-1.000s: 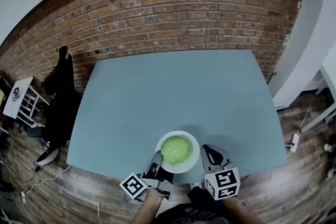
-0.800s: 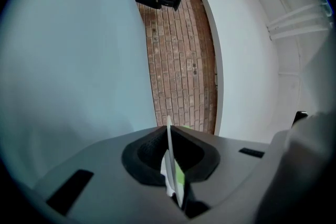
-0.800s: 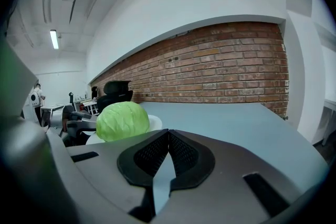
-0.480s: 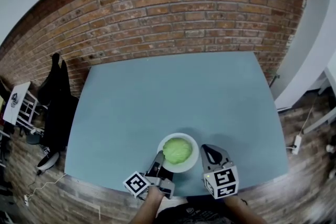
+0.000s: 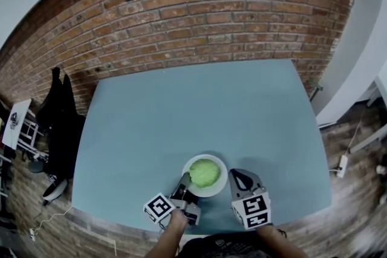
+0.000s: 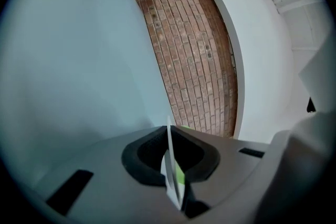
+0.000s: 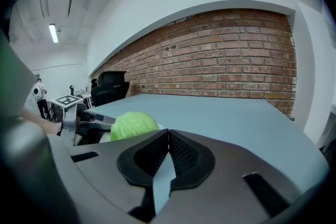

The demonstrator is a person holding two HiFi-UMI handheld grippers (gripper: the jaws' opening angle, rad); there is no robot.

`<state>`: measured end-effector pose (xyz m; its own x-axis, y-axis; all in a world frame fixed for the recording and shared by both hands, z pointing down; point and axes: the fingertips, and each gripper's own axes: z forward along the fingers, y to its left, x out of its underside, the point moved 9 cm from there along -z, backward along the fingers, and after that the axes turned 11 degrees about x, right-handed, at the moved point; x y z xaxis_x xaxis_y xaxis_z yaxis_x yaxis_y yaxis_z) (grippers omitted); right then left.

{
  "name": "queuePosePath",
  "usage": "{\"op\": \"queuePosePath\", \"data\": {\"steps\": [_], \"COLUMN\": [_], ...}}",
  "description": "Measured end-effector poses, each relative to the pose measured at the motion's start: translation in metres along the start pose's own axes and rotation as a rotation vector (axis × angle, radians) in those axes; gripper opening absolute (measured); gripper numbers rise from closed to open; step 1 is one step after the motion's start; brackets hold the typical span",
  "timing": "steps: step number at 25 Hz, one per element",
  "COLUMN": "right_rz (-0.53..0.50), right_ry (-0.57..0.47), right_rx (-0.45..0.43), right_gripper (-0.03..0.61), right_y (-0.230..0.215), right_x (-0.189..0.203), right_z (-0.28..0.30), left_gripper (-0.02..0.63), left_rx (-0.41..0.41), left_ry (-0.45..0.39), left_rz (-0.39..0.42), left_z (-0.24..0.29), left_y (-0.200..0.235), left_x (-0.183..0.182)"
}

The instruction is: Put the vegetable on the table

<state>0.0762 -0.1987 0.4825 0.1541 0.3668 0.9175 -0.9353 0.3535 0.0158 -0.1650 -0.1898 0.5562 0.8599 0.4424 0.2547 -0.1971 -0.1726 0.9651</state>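
- Green cabbage (image 5: 205, 171) sits in the white bowl (image 5: 221, 185), and the bowl stands on the bench (image 5: 181, 112).
- Left claw (image 5: 185, 182) is clamped tight on the bowl's near-left rim (thin white edge right between the jaws).
- Right claw (image 5: 238, 174) is just right of the bowl, jaws pressed together, gripping nothing.

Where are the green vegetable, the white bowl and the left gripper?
green vegetable (image 5: 204, 171), head view, middle of its top.
white bowl (image 5: 223, 182), head view, its right rim.
left gripper (image 5: 185, 183), head view, between its fingertips, at the bowl's rim.
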Motion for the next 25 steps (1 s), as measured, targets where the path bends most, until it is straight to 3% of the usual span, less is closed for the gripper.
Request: {"op": "queuePosePath", "data": {"steps": [5, 16, 25], "right_rz": [0.008, 0.032, 0.044], "right_ry": [0.024, 0.030, 0.047], "right_rx": [-0.001, 0.000, 0.000], "right_gripper": [0.006, 0.006, 0.006], "right_y": [-0.005, -0.009, -0.009], "right_x": [0.005, 0.008, 0.013], "right_z": [0.007, 0.014, 0.013], "left_gripper": [0.011, 0.018, 0.018], "left_rx": [-0.107, -0.165, -0.191], "left_ry": [0.061, 0.140, 0.156], "left_rz": [0.048, 0.091, 0.045], "left_z": [0.009, 0.029, 0.034], "left_y": [0.012, 0.007, 0.010], "left_x": [-0.001, -0.005, -0.007]}}
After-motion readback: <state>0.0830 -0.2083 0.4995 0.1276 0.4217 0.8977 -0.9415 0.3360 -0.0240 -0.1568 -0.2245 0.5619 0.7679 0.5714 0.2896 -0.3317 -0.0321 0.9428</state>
